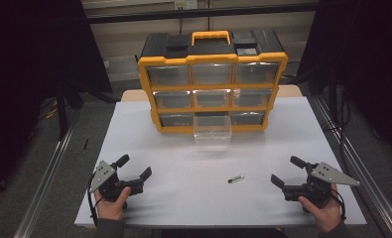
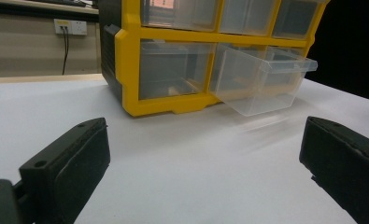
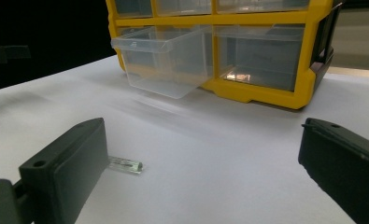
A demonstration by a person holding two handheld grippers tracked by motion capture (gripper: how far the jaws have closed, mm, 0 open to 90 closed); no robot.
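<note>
Yellow drawer cabinet point(image 1: 212, 79) on white table point(image 1: 183, 198), bottom-middle clear drawer point(image 1: 213, 132) pulled out, small cylinder point(image 1: 236, 179) lying nearer.

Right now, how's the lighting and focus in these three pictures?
High view: dim, dark surroundings, white table evenly lit, small item too tiny to identify. Left gripper view: pulled-out clear drawer sharp, near jaws soft. Right gripper view: glint inside the bottom drawer.

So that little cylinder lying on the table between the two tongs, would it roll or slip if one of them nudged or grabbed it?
The small cylinder is round and lies on its side on the smooth white table, so a sideways nudge would probably roll it. It looks glassy in the right gripper view, so likely slick and possibly fragile. It is tiny beside the right tongs, so probably very light.
</note>
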